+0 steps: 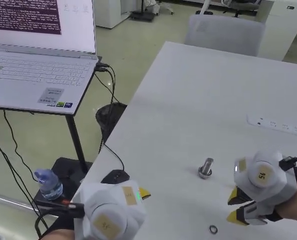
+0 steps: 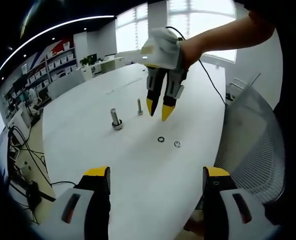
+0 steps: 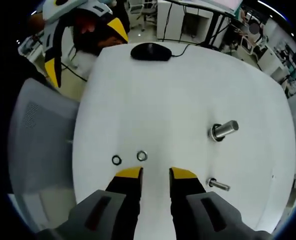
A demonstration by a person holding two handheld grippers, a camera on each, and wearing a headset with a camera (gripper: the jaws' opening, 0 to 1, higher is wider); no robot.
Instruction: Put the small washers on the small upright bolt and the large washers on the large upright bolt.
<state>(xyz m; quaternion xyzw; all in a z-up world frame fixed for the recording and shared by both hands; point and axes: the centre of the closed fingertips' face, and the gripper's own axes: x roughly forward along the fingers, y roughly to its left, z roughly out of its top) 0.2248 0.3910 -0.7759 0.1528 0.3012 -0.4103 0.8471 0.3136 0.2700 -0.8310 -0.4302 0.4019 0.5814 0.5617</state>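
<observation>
A large upright bolt (image 1: pixel 206 168) (image 2: pixel 116 120) (image 3: pixel 223 130) stands on the white table (image 1: pixel 198 100). The thin small bolt (image 2: pixel 140 106) (image 3: pixel 217 184) stands beside it. A dark washer (image 2: pixel 160 139) (image 3: pixel 116 160) (image 1: pixel 213 229) and a silver washer (image 2: pixel 177 144) (image 3: pixel 142 156) lie flat near the table's near edge. My right gripper (image 1: pixel 232 209) (image 2: pixel 157 110) (image 3: pixel 156 173) hovers above the table close to the washers, open by a narrow gap with nothing in it. My left gripper (image 1: pixel 138 196) (image 2: pixel 155 172) (image 3: pixel 83 50) is held off the table's edge, wide open and empty.
A black mouse (image 1: pixel 117 176) (image 3: pixel 150 51) lies at the table's corner. A white power strip (image 1: pixel 278 125) sits at the right. A laptop (image 1: pixel 38 75) stands on a side stand to the left, a water bottle (image 1: pixel 49 182) below it. A mesh chair (image 2: pixel 252 135) is beside the table.
</observation>
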